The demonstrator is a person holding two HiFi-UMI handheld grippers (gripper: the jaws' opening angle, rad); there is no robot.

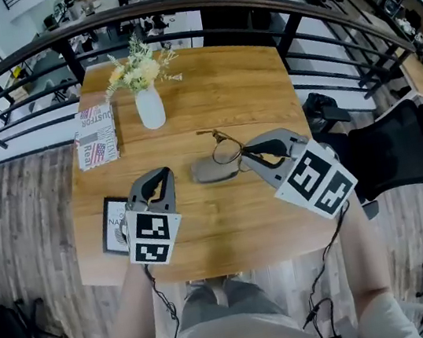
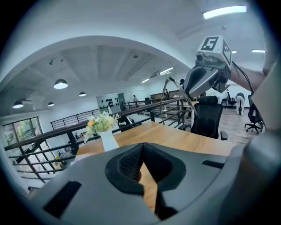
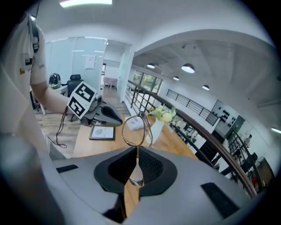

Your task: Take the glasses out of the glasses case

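Observation:
A grey glasses case point(image 1: 213, 172) lies on the middle of the wooden table point(image 1: 238, 88). The thin-framed glasses point(image 1: 224, 148) hang in the air just above and behind it, one end pinched in my right gripper point(image 1: 246, 154), which is shut on them. In the right gripper view the glasses point(image 3: 137, 129) stick up from between the jaws of that gripper point(image 3: 135, 150). My left gripper point(image 1: 164, 174) hovers to the left of the case, shut, with nothing between its jaws. The left gripper view shows its own closed jaws point(image 2: 142, 147) and the right gripper point(image 2: 206, 77) raised with the glasses point(image 2: 173, 93).
A white vase of flowers point(image 1: 149, 102) stands at the back of the table, a magazine point(image 1: 96, 136) lies at its left, and a dark-framed card point(image 1: 115, 225) lies under the left gripper. A railing point(image 1: 193, 4) bounds the far side. A black office chair point(image 1: 402, 142) stands at the right.

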